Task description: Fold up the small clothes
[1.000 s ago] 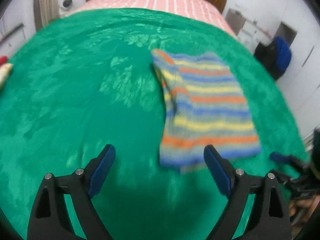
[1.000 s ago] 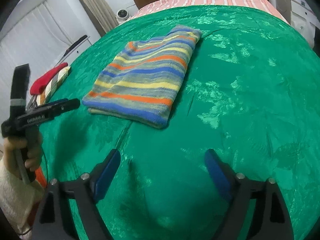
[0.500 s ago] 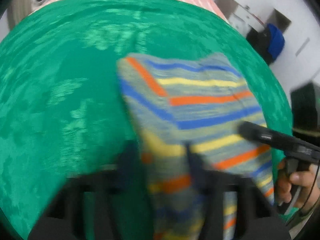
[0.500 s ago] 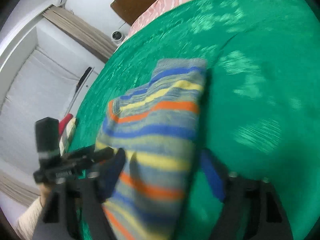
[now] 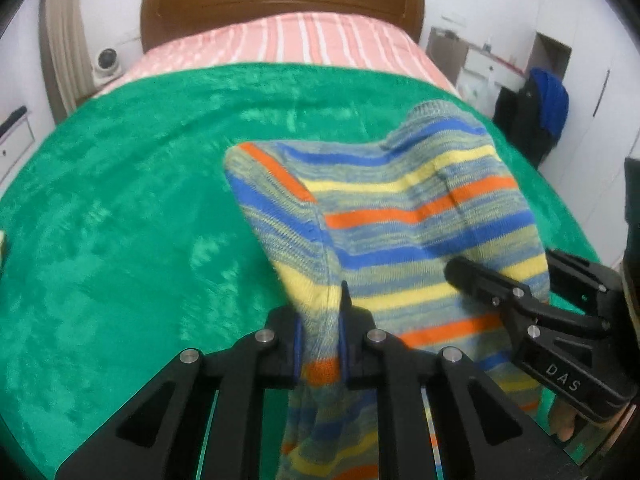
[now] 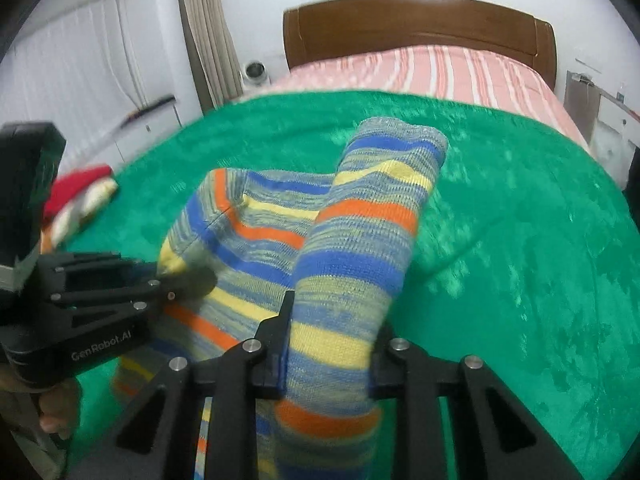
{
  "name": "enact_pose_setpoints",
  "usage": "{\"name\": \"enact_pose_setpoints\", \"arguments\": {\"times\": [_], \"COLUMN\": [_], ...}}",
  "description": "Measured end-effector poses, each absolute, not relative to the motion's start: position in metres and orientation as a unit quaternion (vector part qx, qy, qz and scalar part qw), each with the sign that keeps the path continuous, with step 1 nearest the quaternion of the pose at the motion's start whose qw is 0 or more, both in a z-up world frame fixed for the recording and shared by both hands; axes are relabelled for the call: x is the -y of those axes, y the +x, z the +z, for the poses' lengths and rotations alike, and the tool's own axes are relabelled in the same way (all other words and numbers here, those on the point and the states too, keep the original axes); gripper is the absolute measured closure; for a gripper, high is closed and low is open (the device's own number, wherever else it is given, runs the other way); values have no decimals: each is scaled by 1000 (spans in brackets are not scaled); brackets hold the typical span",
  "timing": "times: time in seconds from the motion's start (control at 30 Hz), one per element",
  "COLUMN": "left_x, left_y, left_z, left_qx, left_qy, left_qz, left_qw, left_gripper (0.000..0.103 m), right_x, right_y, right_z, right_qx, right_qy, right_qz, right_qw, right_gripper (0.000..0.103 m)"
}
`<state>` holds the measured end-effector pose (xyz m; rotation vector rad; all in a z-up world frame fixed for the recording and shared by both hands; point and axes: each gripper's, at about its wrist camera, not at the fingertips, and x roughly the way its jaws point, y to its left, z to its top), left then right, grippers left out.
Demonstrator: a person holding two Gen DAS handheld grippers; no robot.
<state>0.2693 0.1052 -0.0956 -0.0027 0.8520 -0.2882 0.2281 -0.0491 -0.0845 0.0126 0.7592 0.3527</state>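
The striped knit garment (image 5: 404, 216) is lifted at its near edge above the green blanket (image 5: 120, 208) covering the bed (image 5: 304, 40); its far portion drapes toward the blanket. The left gripper (image 5: 320, 344) has just been closing, and its jaws clamp a bunched corner of the garment. The right gripper (image 6: 328, 356) has likewise just been closing, and its jaws grip a thicker folded section. Each gripper appears at the side of the other's view. A red and cream cloth item (image 6: 80, 196) lies on the blanket, left in the right wrist view, well apart from the garment.
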Motion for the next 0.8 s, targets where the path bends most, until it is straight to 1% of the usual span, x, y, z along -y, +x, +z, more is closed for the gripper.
{"name": "enact_pose_setpoints", "arguments": {"times": [0.13,0.17,0.23,0.27,0.3,0.33,0.37,0.4,0.47,0.53,0.6,0.73,0.77,0.8], "left_x": [-114,-113,-110,-111,-114,-118,-123,-126,-132,-133,-131,-123,-120,-117], "left_y": [281,284,294,295,292,287,279,271,253,231,207,161,151,144], "left_z": [-88,-93,-111,-122,-129,-133,-136,-137,-136,-130,-123,-114,-111,-110], "left_qx": [-404,-405,-415,-426,-428,-421,-412,-406,-377,-342,-305,-267,-262,-264], "left_qy": [-6,3,36,52,55,50,41,34,24,19,19,27,30,33], "left_qz": [-128,-123,-95,-72,-58,-51,-48,-40,-12,1,6,9,7,5], "left_qw": [905,906,904,900,900,904,909,912,926,940,952,963,964,964], "left_gripper": [89,84,58,32,26,25,19,11,10,5,3,0,0,0], "right_x": [35,33,28,29,32,38,43,48,57,65,76,101,106,108], "right_y": [237,242,253,258,261,260,257,251,240,223,203,137,131,129], "right_z": [-72,-73,-84,-91,-98,-103,-103,-103,-102,-98,-87,-59,-57,-60], "right_qx": [-358,-359,-376,-391,-404,-408,-404,-398,-387,-370,-340,-227,-220,-246], "right_qy": [10,10,-1,-5,-10,-9,-4,-2,-5,-11,-9,37,51,54], "right_qz": [182,183,178,165,144,130,127,127,121,112,103,75,85,99], "right_qw": [916,915,909,905,903,903,906,908,914,922,935,970,970,963], "right_gripper": [77,77,73,57,21,4,1,1,1,1,1,0,0,0]}}
